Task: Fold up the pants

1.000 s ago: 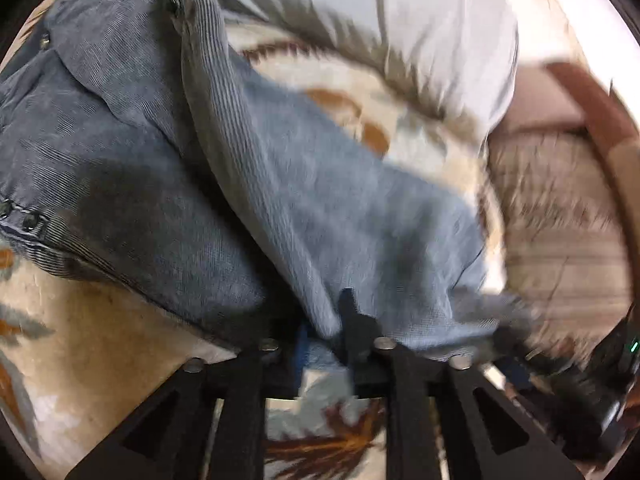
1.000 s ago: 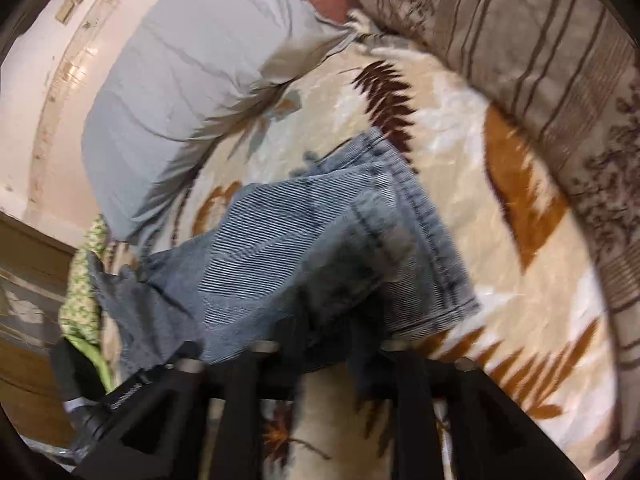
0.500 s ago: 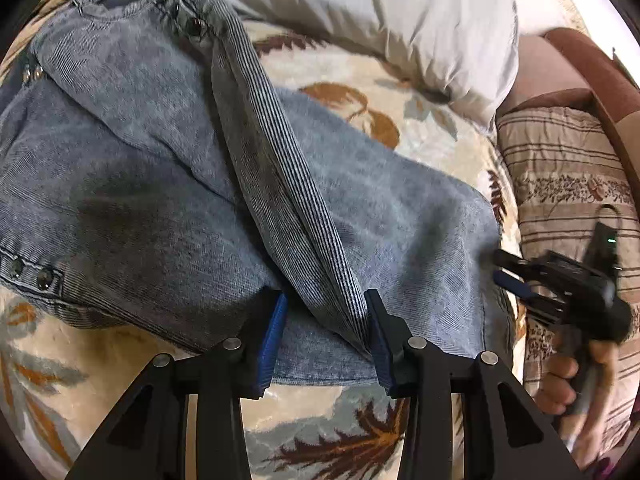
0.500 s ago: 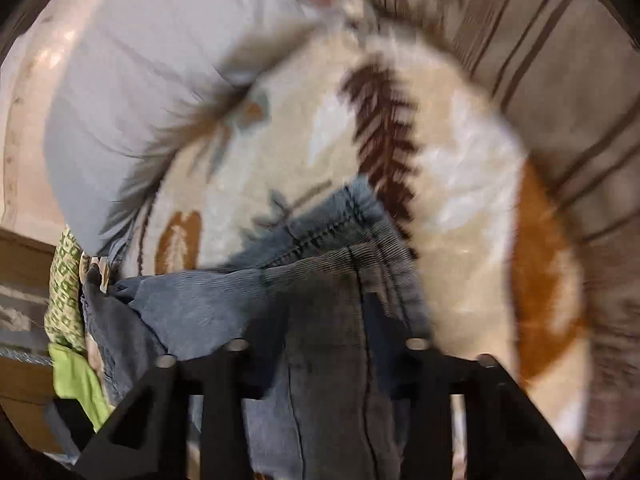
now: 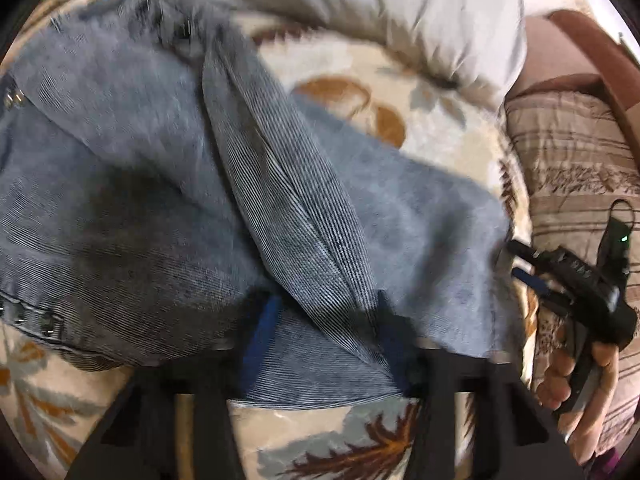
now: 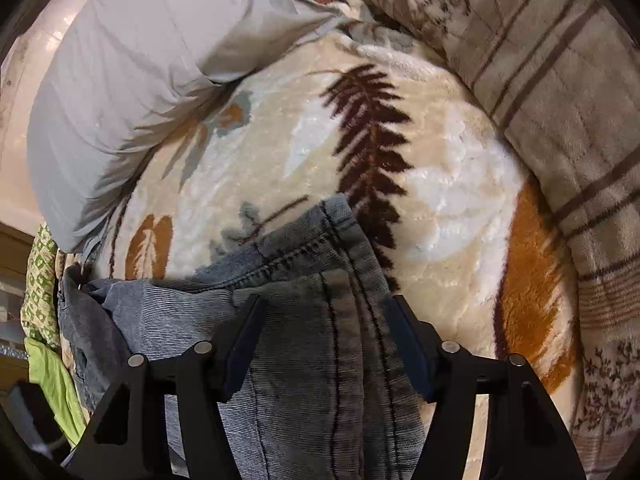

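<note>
Denim pants (image 5: 168, 216), grey-blue with a fine rib, lay spread on a plush cream blanket (image 6: 460, 208) printed with brown and orange leaves; a raised fold of the cloth ran diagonally down the left wrist view to the left gripper (image 5: 324, 332); its jaws were closing, with that fold between the blue pads; the view was blurred there, so whether the pads already pressed the cloth could not be told; metal studs showed along the pants edge at the left of that view.

Right gripper (image 6: 324, 324) pointed steeply down over a hemmed end of the pants with dark double stitching; its jaws were opening and stood spread, one finger at each side of the stitched strip, neither pad seen pressing it; the cloth lay flat on the blanket between them; the same gripper (image 5: 532, 268) appeared at the right edge of the left wrist view, held in a hand (image 5: 576, 372), its tips at the far edge of the pants.

Grey pillow (image 6: 132, 80) lay at the top of the blanket, touching it; a striped beige quilt (image 6: 568, 112) bordered the blanket on the right; a green patterned cloth (image 6: 40, 276) showed at the left margin, beside the bunched far end of the pants.
</note>
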Demonstrator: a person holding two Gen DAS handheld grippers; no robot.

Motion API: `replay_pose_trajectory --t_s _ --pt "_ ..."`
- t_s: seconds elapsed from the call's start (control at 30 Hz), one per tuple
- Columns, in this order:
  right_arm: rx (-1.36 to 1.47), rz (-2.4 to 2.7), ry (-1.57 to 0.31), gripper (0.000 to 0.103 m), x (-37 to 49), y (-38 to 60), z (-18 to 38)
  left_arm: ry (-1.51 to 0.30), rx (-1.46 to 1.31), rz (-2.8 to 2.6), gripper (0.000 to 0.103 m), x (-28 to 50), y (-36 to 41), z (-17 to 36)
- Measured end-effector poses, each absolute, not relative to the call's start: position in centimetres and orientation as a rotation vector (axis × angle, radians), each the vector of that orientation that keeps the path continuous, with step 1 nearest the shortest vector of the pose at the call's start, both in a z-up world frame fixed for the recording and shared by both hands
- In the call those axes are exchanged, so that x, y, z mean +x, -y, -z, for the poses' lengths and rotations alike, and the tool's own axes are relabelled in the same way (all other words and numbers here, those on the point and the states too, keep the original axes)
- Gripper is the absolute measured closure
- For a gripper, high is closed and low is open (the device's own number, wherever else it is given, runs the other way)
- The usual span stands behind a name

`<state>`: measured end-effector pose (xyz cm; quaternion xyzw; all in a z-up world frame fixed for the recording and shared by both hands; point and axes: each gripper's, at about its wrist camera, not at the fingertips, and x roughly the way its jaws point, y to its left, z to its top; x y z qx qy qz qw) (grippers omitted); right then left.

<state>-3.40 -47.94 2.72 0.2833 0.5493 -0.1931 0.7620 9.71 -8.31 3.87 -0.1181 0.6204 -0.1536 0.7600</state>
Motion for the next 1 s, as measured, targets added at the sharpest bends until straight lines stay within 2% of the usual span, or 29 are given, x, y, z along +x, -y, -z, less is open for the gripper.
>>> replay_pose_trajectory --t_s 0.1,0.2,0.23,0.27,0.3,0.47,0.5,0.53,0.57,0.7,0.8,0.9,0.97,1.0 --pt "0.573 0.422 -1.213 0.041 -2.9 47.3 -2.4 -1.336 -0.203 0.386 0.081 9.1 8.4 -3.3" --pt "0.538 0.432 -1.223 0.041 -2.4 46.6 -2.3 -1.307 -0.186 0.417 0.082 8.2 8.2 -3.1" --pt "0.516 0.437 -1.226 0.044 -2.3 46.3 -2.3 -1.314 -0.203 0.411 0.082 8.1 8.2 -2.9" --pt "0.483 0.445 -1.228 0.06 -2.0 45.8 -2.5 -1.327 -0.231 0.404 0.082 8.4 8.1 -2.8" --pt "0.465 0.446 -1.235 0.067 -1.8 45.5 -2.5 -1.34 -0.258 0.409 0.082 8.3 7.7 -2.7" --pt "0.359 0.46 -1.296 0.068 -0.6 44.3 -1.2 -1.331 -0.246 0.42 0.082 7.9 7.8 -2.1" --pt "0.345 0.467 -1.286 0.071 -0.5 44.2 -1.3 -1.326 -0.242 0.418 0.082 7.8 7.8 -2.2" --pt "0.335 0.449 -1.279 0.084 -0.3 43.9 -1.4 -1.321 -0.234 0.419 0.083 7.8 7.9 -2.3" --pt "0.33 0.45 -1.269 0.086 -0.3 43.7 -1.7 -1.316 -0.242 0.427 0.085 7.6 7.9 -2.5" --pt "0.297 0.482 -1.078 0.088 -0.7 43.5 -6.3 -1.266 -0.315 0.481 0.092 7.0 7.7 -3.9" --pt "0.246 0.498 -0.991 0.088 -0.2 43.7 -8.5 -1.226 -0.336 0.494 0.093 6.6 8.5 -4.5" --pt "0.238 0.525 -1.084 0.087 1.1 44.9 -5.1 -1.251 -0.29 0.484 0.093 6.5 9.9 -2.9" --pt "0.238 0.546 -1.202 0.08 1.4 45.4 -1.5 -1.282 -0.253 0.47 0.091 6.6 10.4 -1.2" --pt "0.228 0.549 -1.184 0.081 1.2 45.3 -1.5 -1.277 -0.258 0.466 0.09 6.6 10.3 -1.2"
